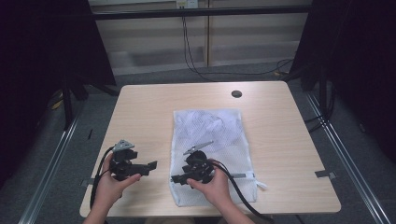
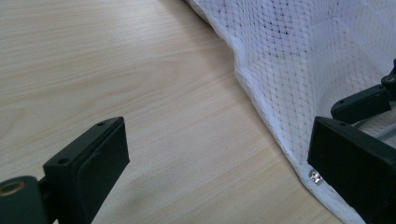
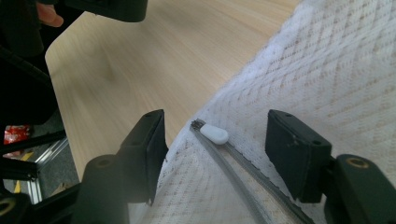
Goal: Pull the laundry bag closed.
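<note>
Right gripper, jaws spread astride white zipper pull on mesh laundry bag; left gripper spread; pale wood table, grey carpet, black curtains

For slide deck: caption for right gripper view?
Open right tool poised over the white zipper pull of a mesh laundry bag.

Pale wood-grain rectangular bench: white mesh zippered laundry bag lies flat at centre-front; small black round disc near far edge.
</note>
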Motion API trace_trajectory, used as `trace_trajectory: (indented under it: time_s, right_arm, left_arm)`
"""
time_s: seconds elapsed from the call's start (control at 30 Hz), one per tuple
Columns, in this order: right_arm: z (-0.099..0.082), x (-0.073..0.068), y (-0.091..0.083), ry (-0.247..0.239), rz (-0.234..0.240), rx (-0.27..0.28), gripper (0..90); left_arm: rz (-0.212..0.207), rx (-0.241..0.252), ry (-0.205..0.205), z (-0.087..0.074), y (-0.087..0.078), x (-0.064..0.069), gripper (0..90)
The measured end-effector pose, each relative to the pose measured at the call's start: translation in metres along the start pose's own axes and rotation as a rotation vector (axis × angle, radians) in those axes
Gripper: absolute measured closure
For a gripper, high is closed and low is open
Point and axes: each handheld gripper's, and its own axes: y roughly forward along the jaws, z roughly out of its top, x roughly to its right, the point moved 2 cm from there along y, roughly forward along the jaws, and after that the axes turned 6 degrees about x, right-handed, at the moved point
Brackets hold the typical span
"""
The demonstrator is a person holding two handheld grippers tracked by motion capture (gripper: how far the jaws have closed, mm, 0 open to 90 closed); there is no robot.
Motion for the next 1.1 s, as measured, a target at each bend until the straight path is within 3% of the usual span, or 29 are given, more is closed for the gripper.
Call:
trace_trajectory:
  time_s: [0.13,0.37,0.87,1.1]
  right_arm:
    - [-0.003,0.003,0.002,0.046,0.009,-0.007,45.4]
    - [-0.003,0.003,0.007,0.085,0.015,-0.016,51.6]
    - [-0.005,0.002,0.018,0.141,0.042,-0.017,59.0]
    - [-0.006,0.000,0.021,0.130,0.040,-0.017,67.2]
  left_arm:
    - [0.003,0.004,-0.010,0.000,0.001,0.000,4.9]
    - [0.002,-0.006,0.002,0.000,0.001,0.000,5.0]
    - [0.004,-0.007,0.002,0.000,0.001,0.001,6.0]
    - [0.012,-0.004,-0.001,0.000,0.001,-0.001,6.1]
